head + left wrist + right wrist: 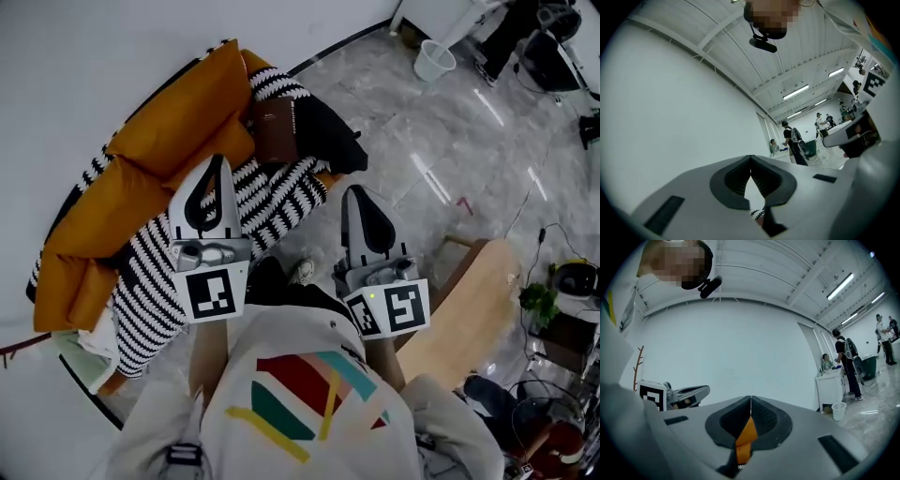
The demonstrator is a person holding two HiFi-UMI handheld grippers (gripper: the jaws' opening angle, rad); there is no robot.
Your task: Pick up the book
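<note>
A brown book (274,128) lies on the striped blanket (281,192) over an orange sofa (178,122), upper centre of the head view. My left hand-held gripper (219,161) and right hand-held gripper (355,191) have their jaws pressed together, holding nothing. The book looks stiff and light, so I'd pinch its near edge.

Head view downward, gripper views level
</note>
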